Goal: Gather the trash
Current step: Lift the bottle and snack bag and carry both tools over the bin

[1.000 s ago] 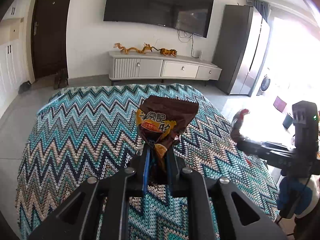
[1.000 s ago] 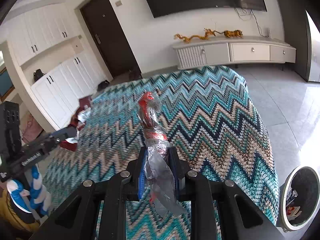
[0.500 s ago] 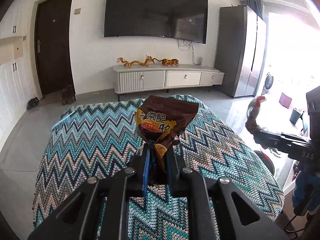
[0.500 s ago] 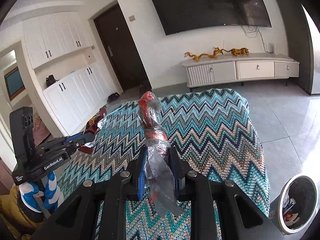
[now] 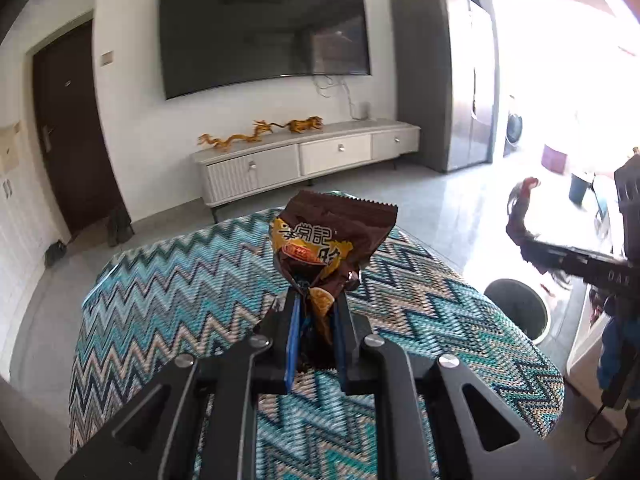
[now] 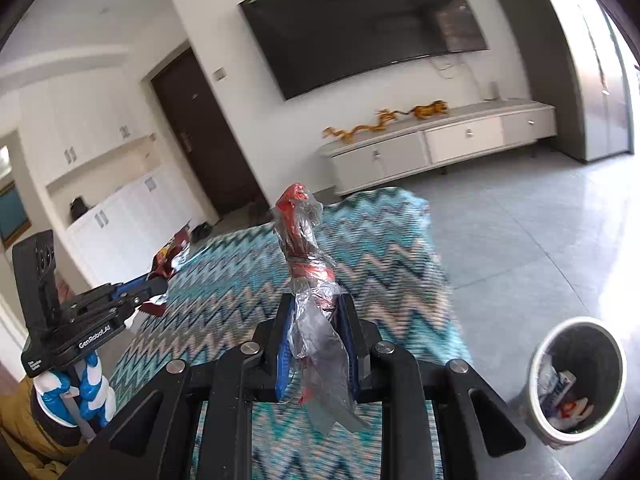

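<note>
My left gripper (image 5: 316, 304) is shut on a brown and yellow snack wrapper (image 5: 332, 236), held above the zigzag-patterned table (image 5: 180, 304). My right gripper (image 6: 314, 304) is shut on a crumpled clear and red plastic wrapper (image 6: 304, 240), also above the table (image 6: 392, 248). Each gripper shows in the other's view: the right one (image 5: 532, 240) with its wrapper at the right edge, the left one (image 6: 156, 284) with its brown wrapper at the left. A white trash bin (image 6: 576, 376) with several pieces of trash inside stands on the floor to the right of the table; its rim also shows in the left wrist view (image 5: 516, 308).
A white TV cabinet (image 5: 304, 164) with golden dragon figures stands against the far wall under a large TV (image 5: 260, 28). A dark door (image 5: 68, 136) is at the left, a grey fridge (image 5: 444, 76) at the right. Grey tiled floor (image 6: 520, 232) surrounds the table.
Both grippers have risen and tilted upward with their wrappers still held. The trash bin has come further into the right wrist view and now shows in the left wrist view.
</note>
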The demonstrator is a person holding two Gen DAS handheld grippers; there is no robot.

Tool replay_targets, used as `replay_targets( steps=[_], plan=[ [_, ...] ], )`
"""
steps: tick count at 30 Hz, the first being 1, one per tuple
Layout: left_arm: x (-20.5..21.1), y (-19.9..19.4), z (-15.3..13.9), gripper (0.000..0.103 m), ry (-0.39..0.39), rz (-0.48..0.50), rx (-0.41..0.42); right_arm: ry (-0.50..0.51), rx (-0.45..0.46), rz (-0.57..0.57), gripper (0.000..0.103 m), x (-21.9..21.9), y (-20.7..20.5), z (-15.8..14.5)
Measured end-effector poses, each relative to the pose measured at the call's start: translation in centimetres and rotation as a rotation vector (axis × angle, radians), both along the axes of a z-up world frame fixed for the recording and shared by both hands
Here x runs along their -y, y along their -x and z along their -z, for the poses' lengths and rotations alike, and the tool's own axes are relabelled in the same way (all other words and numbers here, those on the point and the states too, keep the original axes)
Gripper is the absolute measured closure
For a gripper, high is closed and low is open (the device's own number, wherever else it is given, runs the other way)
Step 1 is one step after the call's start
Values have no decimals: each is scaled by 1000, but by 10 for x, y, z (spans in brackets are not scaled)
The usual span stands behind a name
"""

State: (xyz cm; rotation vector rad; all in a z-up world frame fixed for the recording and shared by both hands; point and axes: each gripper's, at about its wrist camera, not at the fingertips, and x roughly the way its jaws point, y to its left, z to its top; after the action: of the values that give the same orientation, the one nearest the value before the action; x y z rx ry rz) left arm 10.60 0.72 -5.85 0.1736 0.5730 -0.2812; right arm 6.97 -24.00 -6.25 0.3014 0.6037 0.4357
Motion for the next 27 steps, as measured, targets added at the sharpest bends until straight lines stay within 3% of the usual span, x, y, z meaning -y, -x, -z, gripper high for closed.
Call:
replay_targets(
  steps=[5,10,21,27],
  plan=[
    [48,-10,7,89,-57,80,-21,-37,-13,112,82,56,8,12],
    [112,-29,14,89,-66,208,-94,-42,-50,248,82,114,14,32],
    [306,-73,68,89,-60,518,-372,-58,-227,487,82,231,18,112],
    [386,-93,110,86,-17,577,-551,-68,-317,539,82,270,10,158]
  ],
)
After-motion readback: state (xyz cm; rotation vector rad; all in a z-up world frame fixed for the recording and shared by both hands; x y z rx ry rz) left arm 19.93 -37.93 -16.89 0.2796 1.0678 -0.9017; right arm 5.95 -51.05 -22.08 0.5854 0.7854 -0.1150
